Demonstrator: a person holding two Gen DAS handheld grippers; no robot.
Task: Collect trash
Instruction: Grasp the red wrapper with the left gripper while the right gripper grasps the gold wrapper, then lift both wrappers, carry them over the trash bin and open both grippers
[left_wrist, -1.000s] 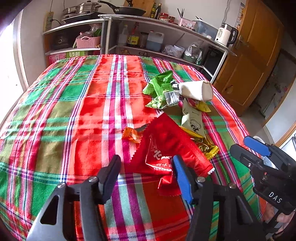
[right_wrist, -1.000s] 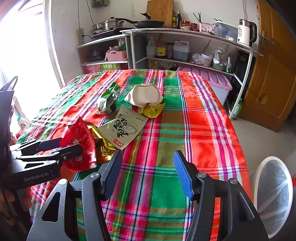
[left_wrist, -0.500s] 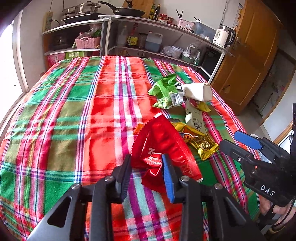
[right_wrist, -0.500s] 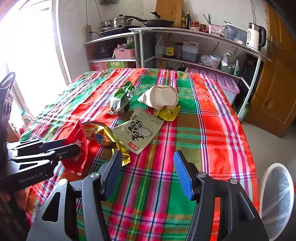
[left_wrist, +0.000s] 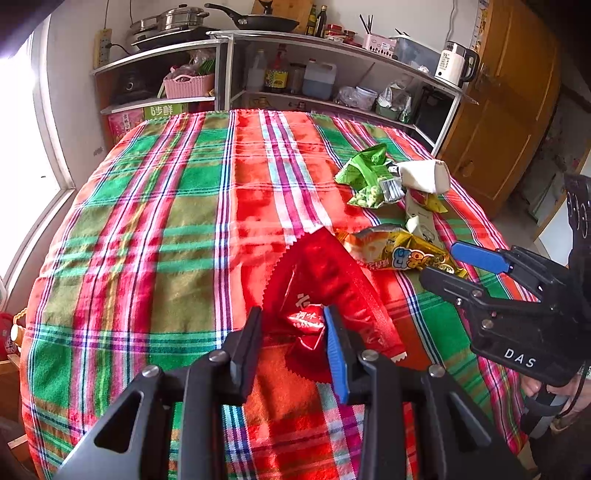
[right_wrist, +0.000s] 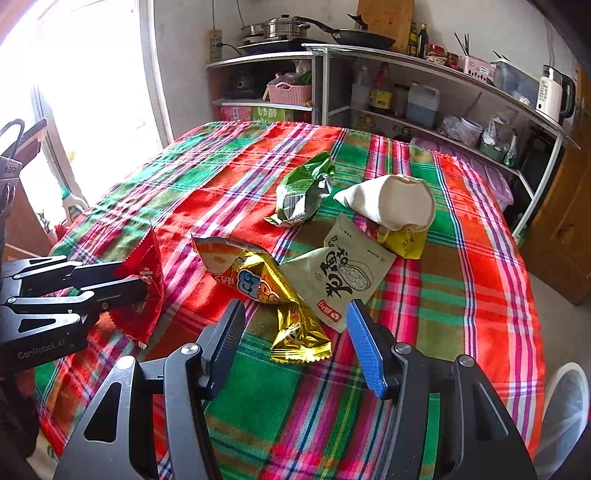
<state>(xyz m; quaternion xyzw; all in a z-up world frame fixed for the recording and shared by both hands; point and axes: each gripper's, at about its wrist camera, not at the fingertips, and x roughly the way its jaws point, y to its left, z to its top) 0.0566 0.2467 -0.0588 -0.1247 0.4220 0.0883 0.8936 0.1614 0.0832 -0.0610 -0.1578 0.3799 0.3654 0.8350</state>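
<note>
My left gripper (left_wrist: 291, 325) is shut on a crumpled red snack wrapper (left_wrist: 325, 273), which stands up off the plaid tablecloth (left_wrist: 166, 221). In the right wrist view the red wrapper (right_wrist: 147, 266) hangs from the left gripper (right_wrist: 144, 288) at the left edge. My right gripper (right_wrist: 295, 314) stands open just above the near end of a gold snack wrapper (right_wrist: 258, 280), pads apart from it. From the left wrist view the right gripper (left_wrist: 439, 262) hovers at the gold wrapper (left_wrist: 391, 251). Farther back lie a green wrapper (right_wrist: 303, 192), a beige printed packet (right_wrist: 343, 273), a white paper bag (right_wrist: 395, 203) and a yellow wrapper (right_wrist: 402, 240).
A white lined bin (right_wrist: 565, 406) stands on the floor past the table's right edge. Metal shelves (right_wrist: 424, 103) with bottles, pans and a kettle stand behind the table. A bright window (right_wrist: 92, 92) is on the left, a wooden door (left_wrist: 509, 110) on the right.
My left gripper closed on the red wrapper and raised it, which uncovered the gold wrapper. The right gripper moved left and down over the gold wrapper, still open.
</note>
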